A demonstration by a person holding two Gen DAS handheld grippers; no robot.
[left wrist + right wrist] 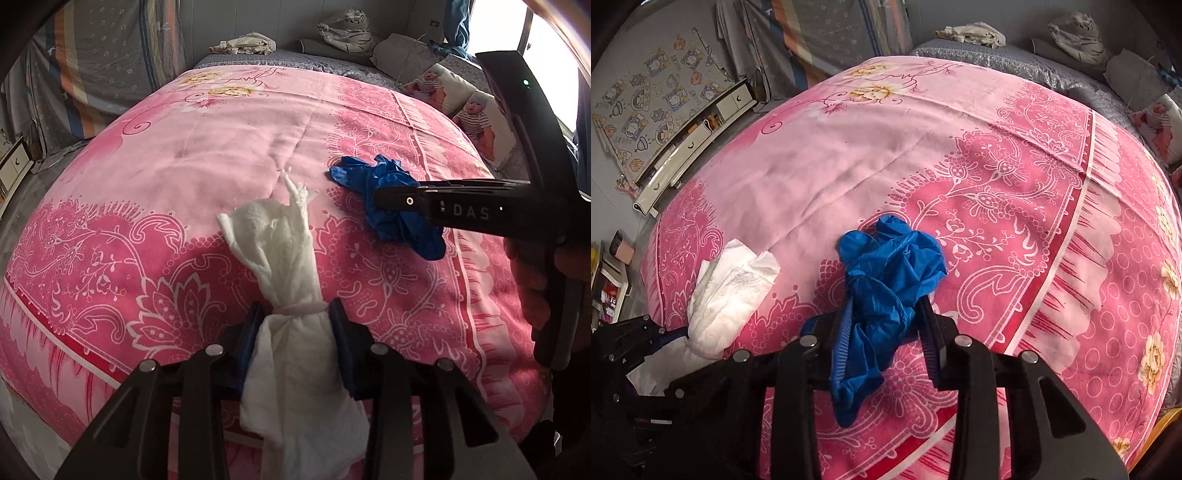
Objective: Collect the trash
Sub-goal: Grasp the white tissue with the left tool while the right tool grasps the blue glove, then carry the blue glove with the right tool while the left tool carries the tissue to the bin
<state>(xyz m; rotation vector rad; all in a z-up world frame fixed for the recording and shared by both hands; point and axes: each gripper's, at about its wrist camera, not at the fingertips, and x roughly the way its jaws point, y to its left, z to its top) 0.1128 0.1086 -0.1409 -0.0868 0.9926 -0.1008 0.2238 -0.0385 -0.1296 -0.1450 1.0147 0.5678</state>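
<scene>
Left gripper (295, 317) clamps the crumpled white tissue wad (280, 258); right gripper (886, 321) clamps the crumpled blue plastic glove (886, 280) (both over the pink floral bedspread (960, 155)).

Tissue (284, 258) left of glove (388, 192), both on bedspread (184, 166)

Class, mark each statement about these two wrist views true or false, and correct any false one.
1. The left gripper is closed on a white tissue. True.
2. The right gripper is closed on a red sock. False: it pinches crumpled blue plastic.
3. Both items are on a pink floral bedspread. True.
4. The tissue lies to the right of the blue plastic in the right wrist view. False: it lies to the left.
5. The left gripper's jaws stand wide open over bare cloth. False: they pinch the tissue.
</scene>
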